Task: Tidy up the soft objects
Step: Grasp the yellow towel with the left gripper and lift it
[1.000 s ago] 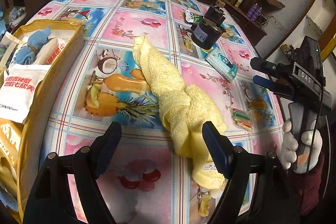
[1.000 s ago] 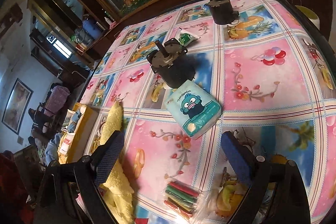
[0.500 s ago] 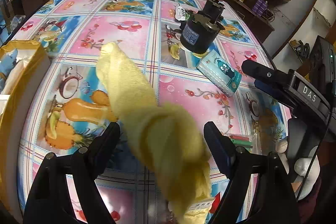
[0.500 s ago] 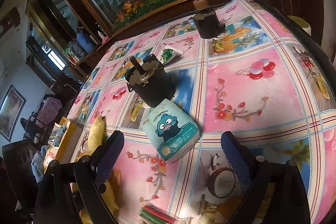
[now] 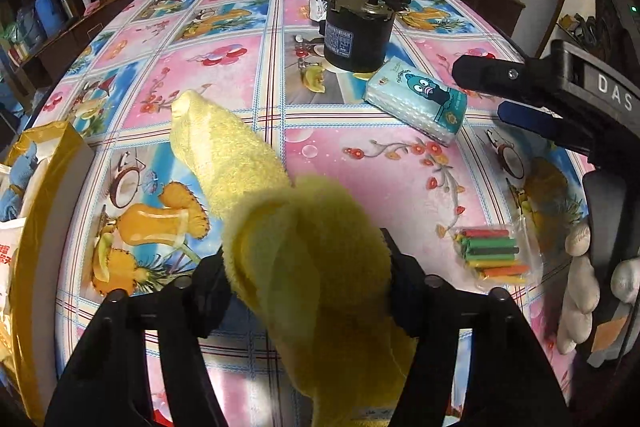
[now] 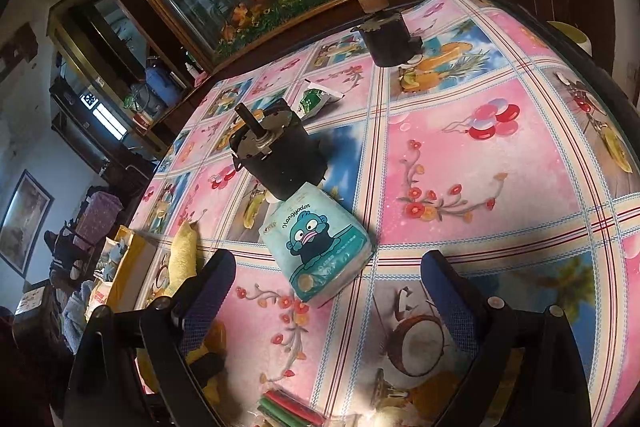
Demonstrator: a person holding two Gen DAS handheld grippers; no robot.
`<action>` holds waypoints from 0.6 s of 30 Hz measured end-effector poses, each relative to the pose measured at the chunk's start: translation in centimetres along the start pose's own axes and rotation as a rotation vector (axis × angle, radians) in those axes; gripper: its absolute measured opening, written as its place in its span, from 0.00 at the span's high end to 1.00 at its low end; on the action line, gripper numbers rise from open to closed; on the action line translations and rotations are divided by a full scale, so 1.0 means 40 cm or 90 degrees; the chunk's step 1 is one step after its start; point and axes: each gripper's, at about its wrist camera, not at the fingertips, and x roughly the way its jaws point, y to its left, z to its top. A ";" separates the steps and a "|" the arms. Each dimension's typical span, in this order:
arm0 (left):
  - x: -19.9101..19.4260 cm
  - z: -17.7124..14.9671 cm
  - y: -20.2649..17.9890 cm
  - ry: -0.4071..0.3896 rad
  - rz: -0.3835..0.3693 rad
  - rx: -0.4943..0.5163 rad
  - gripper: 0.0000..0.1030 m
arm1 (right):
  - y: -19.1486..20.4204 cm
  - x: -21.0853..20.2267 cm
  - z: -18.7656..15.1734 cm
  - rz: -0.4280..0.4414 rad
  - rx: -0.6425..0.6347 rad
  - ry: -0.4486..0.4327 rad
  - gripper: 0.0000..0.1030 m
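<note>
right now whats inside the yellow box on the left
In the yellow box, a blue cloth and a white packet with red print show. Its wall and the picture's edge hide the rest.

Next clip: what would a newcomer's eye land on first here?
The yellow towel fills the left wrist view, pinched in the left gripper. Beyond it, a blue tissue pack lies against a black motor on the fruit-print tablecloth, ahead of the open right gripper.

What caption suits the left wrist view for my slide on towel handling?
Left tool shut on a yellow towel, beside a yellow box; right tool open near a tissue pack.
</note>
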 end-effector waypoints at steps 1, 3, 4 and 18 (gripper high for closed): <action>-0.005 -0.003 0.006 0.000 -0.002 0.000 0.43 | -0.002 0.002 -0.001 -0.002 0.002 0.001 0.07; -0.021 -0.010 0.017 -0.012 0.010 0.003 0.43 | -0.005 0.006 -0.003 -0.008 0.004 0.002 0.07; -0.028 -0.013 0.021 -0.019 0.016 0.003 0.43 | -0.006 0.007 -0.004 -0.009 0.004 0.001 0.07; -0.158 -0.028 0.045 -0.134 0.064 0.020 0.42 | -0.007 0.014 -0.011 -0.022 -0.001 -0.001 0.07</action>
